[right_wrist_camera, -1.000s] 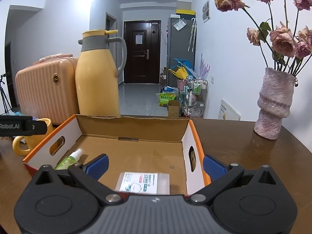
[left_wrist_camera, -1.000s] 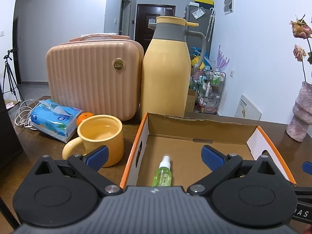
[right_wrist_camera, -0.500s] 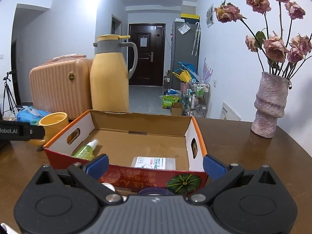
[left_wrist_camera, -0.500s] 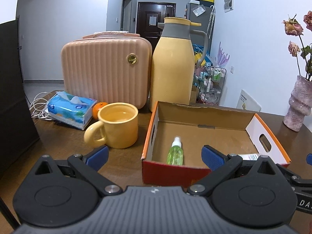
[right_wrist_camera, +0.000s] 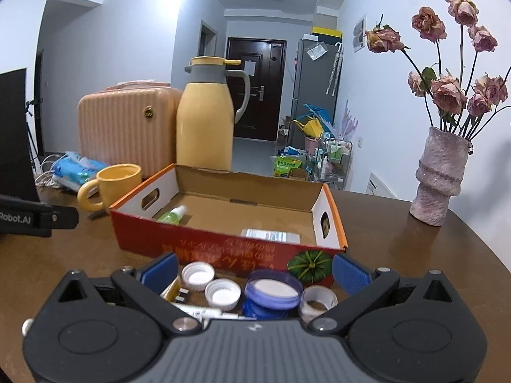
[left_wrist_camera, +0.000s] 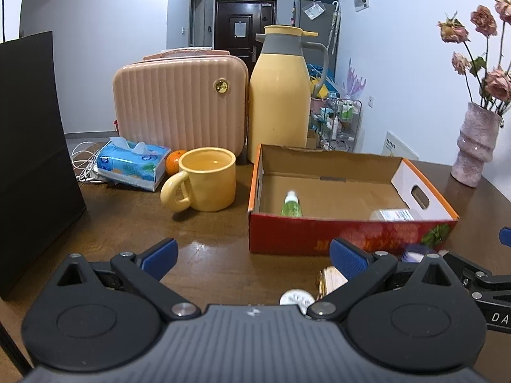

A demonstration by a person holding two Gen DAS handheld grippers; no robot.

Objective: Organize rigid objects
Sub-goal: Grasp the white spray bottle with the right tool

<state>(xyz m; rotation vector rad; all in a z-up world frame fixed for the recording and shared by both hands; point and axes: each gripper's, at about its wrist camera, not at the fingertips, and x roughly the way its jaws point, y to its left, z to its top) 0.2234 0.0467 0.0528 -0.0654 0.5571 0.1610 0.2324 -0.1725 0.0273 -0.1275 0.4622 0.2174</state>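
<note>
1. Both grippers had pulled back from the cardboard box (right_wrist_camera: 223,245) since a second earlier; its red front wall, hidden then, now showed whole, and small things had come into view on the table (left_wrist_camera: 207,239) before it.
2. The right gripper (right_wrist_camera: 254,269) hung low with fingers spread wide, holding nothing, over two white caps (right_wrist_camera: 198,275), a blue lid (right_wrist_camera: 273,290) and a tape roll (right_wrist_camera: 317,300).
3. The left gripper (left_wrist_camera: 252,255) stood open and empty too.
4. Inside the box lay a green spray bottle (left_wrist_camera: 291,206) and a flat packet (right_wrist_camera: 270,235).
5. Beyond stood a yellow mug (left_wrist_camera: 207,183), jug (left_wrist_camera: 279,102) and pink case (left_wrist_camera: 179,105).
</note>
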